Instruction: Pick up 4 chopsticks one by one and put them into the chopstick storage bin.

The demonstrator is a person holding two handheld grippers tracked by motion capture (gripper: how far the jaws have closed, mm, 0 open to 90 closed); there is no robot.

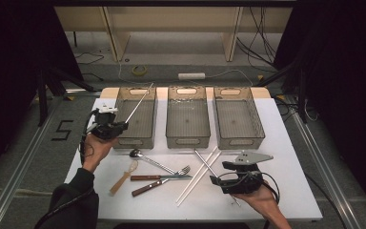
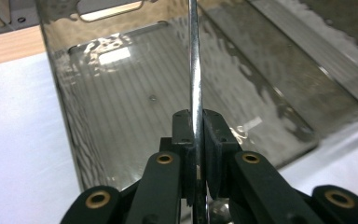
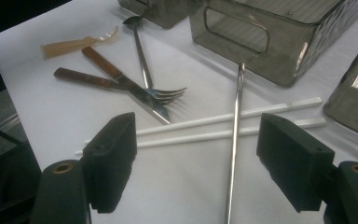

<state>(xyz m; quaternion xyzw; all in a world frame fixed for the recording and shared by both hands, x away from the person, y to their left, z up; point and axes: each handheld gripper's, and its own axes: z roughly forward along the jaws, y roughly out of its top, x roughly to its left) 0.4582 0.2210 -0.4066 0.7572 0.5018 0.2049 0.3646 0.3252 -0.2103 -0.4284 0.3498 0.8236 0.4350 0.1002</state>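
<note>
My left gripper (image 1: 124, 125) (image 2: 196, 135) is shut on a metal chopstick (image 1: 139, 104) (image 2: 195, 70). The chopstick points up and away over the left smoky plastic bin (image 1: 136, 141) (image 2: 74, 140), which looks empty. At the near right my right gripper (image 1: 221, 173) (image 3: 198, 135) is open, its jaws wide apart just above the table. A second metal chopstick (image 1: 205, 162) (image 3: 235, 130) lies on the white tabletop between those jaws, untouched, crossing two white chopsticks (image 1: 198, 179) (image 3: 214, 119).
Middle bin (image 1: 187, 140) and right bin (image 1: 240, 140) stand in a row with the left one. In front of them lie a metal spoon (image 1: 147, 160) (image 3: 137, 37), a fork (image 1: 181, 171) (image 3: 165, 95), two wooden-handled knives (image 1: 145, 183) (image 3: 102, 63) and a beige plastic spoon (image 1: 124, 176) (image 3: 70, 45).
</note>
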